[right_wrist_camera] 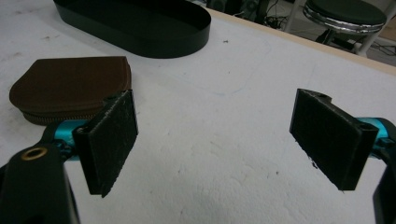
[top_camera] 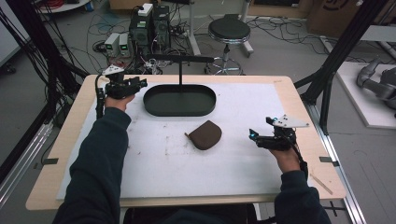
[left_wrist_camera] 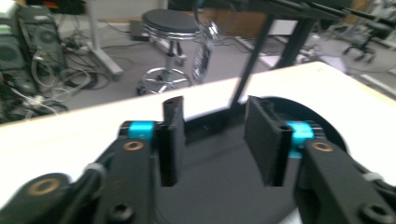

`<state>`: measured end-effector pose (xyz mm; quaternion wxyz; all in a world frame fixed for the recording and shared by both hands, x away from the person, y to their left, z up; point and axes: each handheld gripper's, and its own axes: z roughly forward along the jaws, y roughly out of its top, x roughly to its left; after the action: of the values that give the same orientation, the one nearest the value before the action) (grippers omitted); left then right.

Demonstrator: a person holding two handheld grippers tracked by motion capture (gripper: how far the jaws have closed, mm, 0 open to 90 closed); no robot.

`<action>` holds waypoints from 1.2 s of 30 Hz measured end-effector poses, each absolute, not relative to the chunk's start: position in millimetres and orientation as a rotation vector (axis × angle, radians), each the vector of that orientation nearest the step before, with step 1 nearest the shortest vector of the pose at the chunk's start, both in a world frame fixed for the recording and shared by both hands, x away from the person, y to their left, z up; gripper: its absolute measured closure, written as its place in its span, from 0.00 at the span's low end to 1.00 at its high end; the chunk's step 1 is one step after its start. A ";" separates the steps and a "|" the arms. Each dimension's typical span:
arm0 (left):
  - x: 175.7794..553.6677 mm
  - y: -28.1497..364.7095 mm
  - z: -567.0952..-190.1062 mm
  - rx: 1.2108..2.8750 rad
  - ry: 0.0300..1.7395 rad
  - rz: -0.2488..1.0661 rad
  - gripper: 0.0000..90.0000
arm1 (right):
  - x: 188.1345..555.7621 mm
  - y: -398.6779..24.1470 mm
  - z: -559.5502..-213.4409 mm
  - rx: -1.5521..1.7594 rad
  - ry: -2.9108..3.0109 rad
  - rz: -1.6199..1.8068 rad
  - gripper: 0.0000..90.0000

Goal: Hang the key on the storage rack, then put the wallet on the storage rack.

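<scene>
Worktop (top_camera: 154, 172) carries my black oval tray (top_camera: 180, 101) at the back, my brown pouch (top_camera: 204, 134) lying mid-surface. My left claw (top_camera: 140, 84), released and empty, sits at the tray's left end; my right claw (top_camera: 253, 135), wide apart, waits beside the pouch.

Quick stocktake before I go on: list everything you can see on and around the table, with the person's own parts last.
Oval black metal tray with an upright T-shaped stand: one, black, far middle of the table.
Small brown zipped pouch: one, brown, table centre, near side of the tray.
White mat: one, white, covering the wooden tabletop.
Round black stool: one, black and chrome, on the floor beyond the table.
Computer towers: two or so, dark, floor at far left.
Left tool: one, black, at the tray's left end, jaws open.
Right tool: one, black, right of the pouch, jaws wide open.
</scene>
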<state>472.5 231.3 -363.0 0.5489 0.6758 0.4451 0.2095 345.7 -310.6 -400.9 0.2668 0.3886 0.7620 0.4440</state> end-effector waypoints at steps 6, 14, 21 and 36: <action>434.0 230.6 -361.1 1.558 0.973 0.489 0.27 | 348.0 -303.8 -404.5 1.046 2.092 1.180 0.17; 394.3 227.7 -366.9 1.581 0.897 0.573 0.22 | 347.9 -299.3 -403.9 1.043 2.111 1.180 0.17; 364.8 230.0 -381.8 1.618 0.862 0.576 0.22 | 345.4 -291.7 -402.5 1.030 2.108 1.183 0.17; 341.0 237.0 -405.9 1.643 0.888 0.567 0.22 | 345.6 -234.4 -406.1 0.912 2.223 1.182 0.17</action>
<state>341.0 237.0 -405.9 0.5605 0.6971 0.3769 0.2405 345.6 -234.4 -406.1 0.2298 0.3315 0.8079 0.4298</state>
